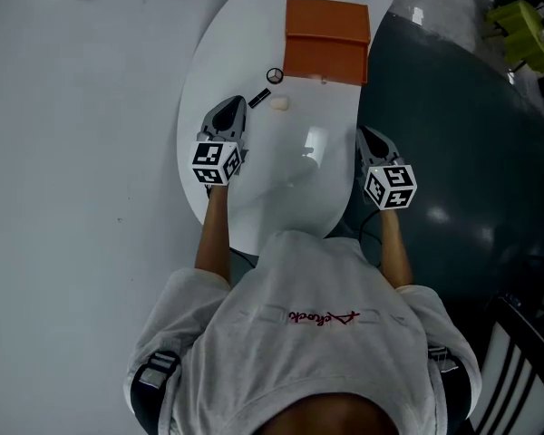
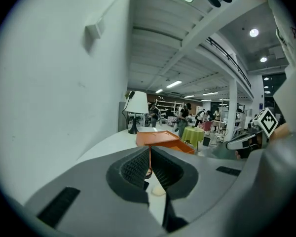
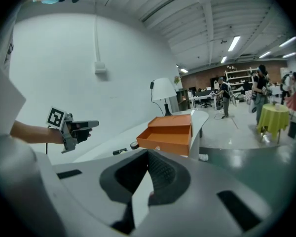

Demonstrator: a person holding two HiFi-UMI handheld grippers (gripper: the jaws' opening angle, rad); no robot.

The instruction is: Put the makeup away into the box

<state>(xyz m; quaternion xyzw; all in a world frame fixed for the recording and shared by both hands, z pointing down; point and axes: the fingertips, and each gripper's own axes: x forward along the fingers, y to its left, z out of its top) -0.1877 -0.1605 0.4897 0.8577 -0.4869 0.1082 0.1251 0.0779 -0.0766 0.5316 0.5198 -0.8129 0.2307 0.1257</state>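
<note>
At the far end of the white curved table [image 1: 254, 198], an open orange rectangular box [image 1: 325, 39]. Just off its near left corner, all lying on the table outside it: a small round black-rimmed compact [image 1: 274, 75], a black tube [image 1: 259, 98], a pale beige sponge [image 1: 279, 103]. Left hand-held gripper [image 1: 237, 104] near the tube, jaws closed, empty. Right hand-held gripper [image 1: 364, 134] at the table's right edge, likewise closed on nothing.
</note>
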